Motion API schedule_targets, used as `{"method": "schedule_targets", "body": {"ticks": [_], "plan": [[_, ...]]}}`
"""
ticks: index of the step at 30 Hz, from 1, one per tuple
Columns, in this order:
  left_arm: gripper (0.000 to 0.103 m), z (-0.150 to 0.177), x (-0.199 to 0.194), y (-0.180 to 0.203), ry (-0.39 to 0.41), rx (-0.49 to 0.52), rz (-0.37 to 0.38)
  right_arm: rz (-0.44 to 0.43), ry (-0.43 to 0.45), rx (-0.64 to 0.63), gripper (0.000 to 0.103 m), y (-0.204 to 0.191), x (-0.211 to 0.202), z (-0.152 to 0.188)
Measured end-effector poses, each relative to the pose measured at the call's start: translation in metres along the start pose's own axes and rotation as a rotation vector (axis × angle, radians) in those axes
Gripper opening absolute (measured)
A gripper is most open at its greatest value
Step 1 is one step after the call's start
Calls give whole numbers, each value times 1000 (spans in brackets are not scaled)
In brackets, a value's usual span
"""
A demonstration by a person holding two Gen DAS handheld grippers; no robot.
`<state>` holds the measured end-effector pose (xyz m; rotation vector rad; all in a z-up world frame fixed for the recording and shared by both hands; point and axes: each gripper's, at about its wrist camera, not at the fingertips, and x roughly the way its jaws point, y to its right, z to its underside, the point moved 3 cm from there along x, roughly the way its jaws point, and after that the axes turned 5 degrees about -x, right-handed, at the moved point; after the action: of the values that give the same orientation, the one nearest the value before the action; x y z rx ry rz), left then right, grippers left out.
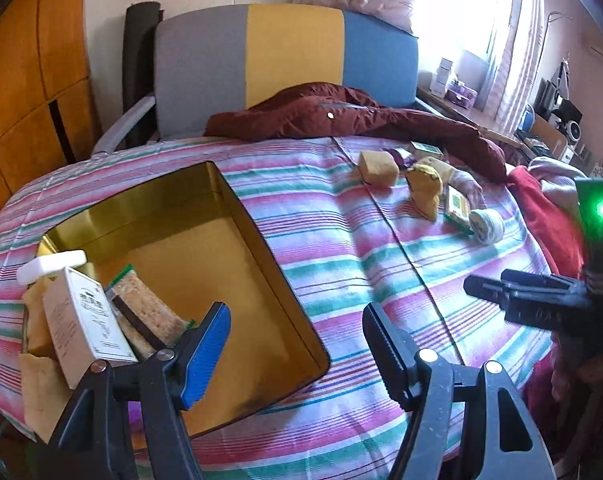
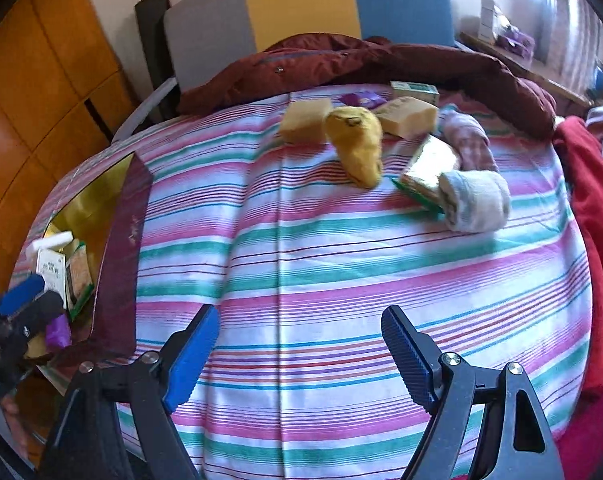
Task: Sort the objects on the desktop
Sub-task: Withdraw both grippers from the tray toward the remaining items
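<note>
A gold-lined box (image 1: pixel 237 264) lies open on the striped cloth; it holds a white carton (image 1: pixel 87 320), a packaged sponge (image 1: pixel 149 312) and a white bottle (image 1: pixel 51 266). My left gripper (image 1: pixel 297 328) is open and empty above the box's near right corner. My right gripper (image 2: pixel 299 344) is open and empty over bare cloth; it also shows in the left wrist view (image 1: pixel 485 284). Further off lie a yellow sock (image 2: pixel 357 144), a rolled white sock (image 2: pixel 475 196), a pink sock (image 2: pixel 467 140), two sponges (image 2: pixel 305 120) (image 2: pixel 407 116) and a green packet (image 2: pixel 425 172).
A dark red jacket (image 2: pixel 381 60) lies along the far edge of the table, red cloth (image 2: pixel 593 220) at the right. A green-white carton (image 2: pixel 415 90) and purple wrapper (image 2: pixel 361 99) sit by the jacket. A grey, yellow and blue chair (image 1: pixel 285 52) stands behind.
</note>
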<state>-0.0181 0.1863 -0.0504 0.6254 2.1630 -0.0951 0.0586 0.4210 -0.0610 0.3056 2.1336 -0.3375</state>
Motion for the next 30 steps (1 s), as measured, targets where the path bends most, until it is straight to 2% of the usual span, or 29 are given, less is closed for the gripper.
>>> {"method": "schedule_targets", "body": {"ticks": [6,12,20,30], "plan": [[70,2,7,8,-26,28,-13,9,-17,67,83,31,-1,-8],[70,0,14,19,-50,50,25,39,-18,125,86,73,-4,-24],[69,-3,27,32,-78,66,36,125,-32,96,90,127,8,-48],[69,-10,43,48,-113,84,49,156,-56,26,92,158,48,-66]]}}
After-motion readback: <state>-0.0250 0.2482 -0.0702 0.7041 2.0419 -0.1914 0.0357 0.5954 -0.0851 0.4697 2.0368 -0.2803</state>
